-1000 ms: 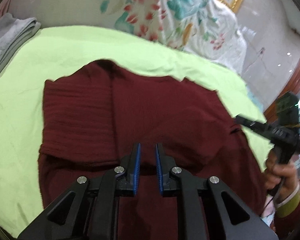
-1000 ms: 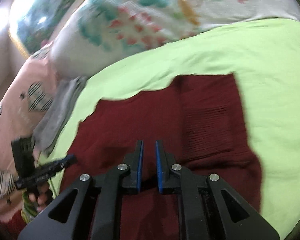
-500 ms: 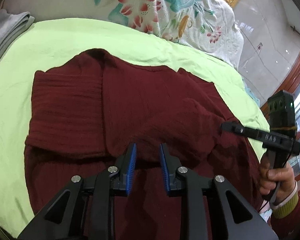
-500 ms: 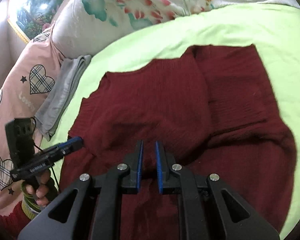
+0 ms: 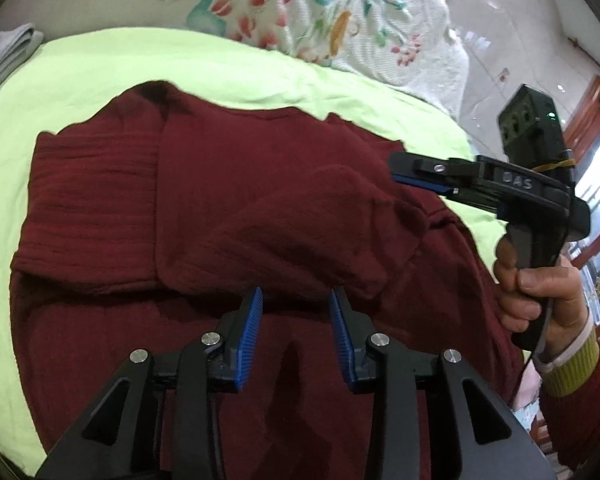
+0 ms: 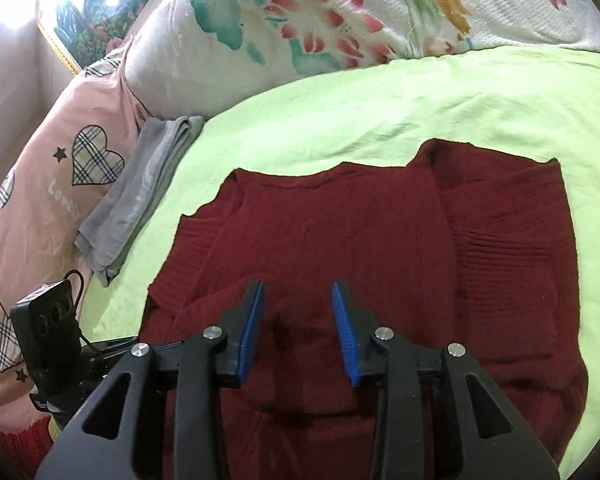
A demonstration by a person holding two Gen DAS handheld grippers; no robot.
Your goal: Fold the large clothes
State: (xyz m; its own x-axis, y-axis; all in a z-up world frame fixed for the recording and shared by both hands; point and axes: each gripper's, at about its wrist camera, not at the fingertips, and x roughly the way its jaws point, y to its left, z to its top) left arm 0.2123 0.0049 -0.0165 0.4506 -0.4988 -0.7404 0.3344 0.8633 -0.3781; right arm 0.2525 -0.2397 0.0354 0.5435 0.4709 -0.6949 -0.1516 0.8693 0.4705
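1. While the dark red sweater (image 5: 228,216) lies across the green sheet (image 5: 112,68), both sleeves folded inward, the left gripper (image 5: 296,300) and right gripper (image 6: 298,296) have just been opening, spread, nothing between them.
2. Risk: the loose sleeve (image 5: 320,236) at two o'clock may slide off if cloth gets dragged.

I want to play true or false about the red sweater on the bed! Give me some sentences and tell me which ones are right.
1. The red sweater lies on a light green sheet. True.
2. The left gripper is squeezing the sweater. False: its jaws are apart, have just been opening, and pinch no cloth.
3. A folded grey cloth lies beside the sweater, near a pink pillow with hearts. True.
4. The right gripper is shut tight. False: its jaws stand open above the sweater and have just been opening.
5. The sweater's sleeves are spread out wide. False: both are folded in over the body.
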